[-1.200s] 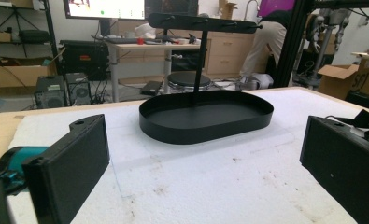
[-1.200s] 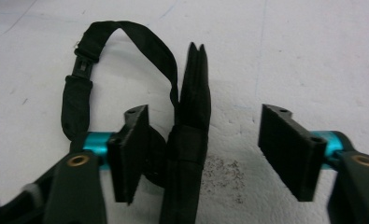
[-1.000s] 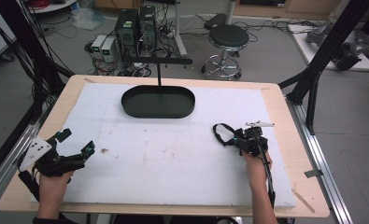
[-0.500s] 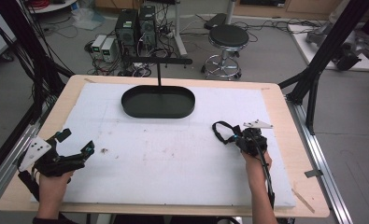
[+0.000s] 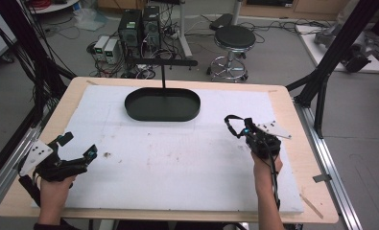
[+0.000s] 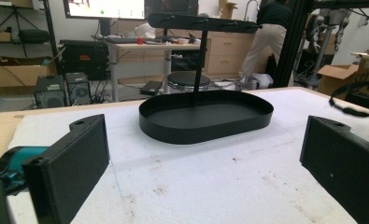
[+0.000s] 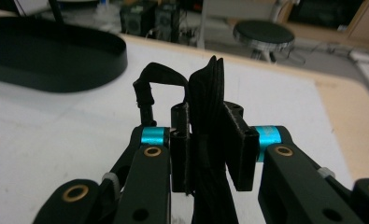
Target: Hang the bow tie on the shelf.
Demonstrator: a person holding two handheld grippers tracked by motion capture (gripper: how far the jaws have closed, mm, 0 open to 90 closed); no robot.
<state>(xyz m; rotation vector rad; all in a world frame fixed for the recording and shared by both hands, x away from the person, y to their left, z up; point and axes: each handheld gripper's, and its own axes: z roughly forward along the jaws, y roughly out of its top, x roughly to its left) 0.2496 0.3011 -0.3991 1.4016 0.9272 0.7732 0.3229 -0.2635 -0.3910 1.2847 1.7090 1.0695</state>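
Note:
My right gripper is on the right of the white mat, shut on a black cord bundle that stands up between its pads. A loop of that cord sticks out to the left of the jaws. Over on the mat's left edge, my left gripper stands open with nothing between its jaws, and the bare mat shows between them in the left gripper view. A black oval tray lies at the far middle of the mat, with a thin post and crossbar rising from it.
The white mat covers most of the wooden table. Black frame struts stand at the right and left sides. A stool and computer boxes sit on the floor beyond the far edge. A person stands far back.
My right gripper has risen a little with the black cord in it. The left hand has kept still.

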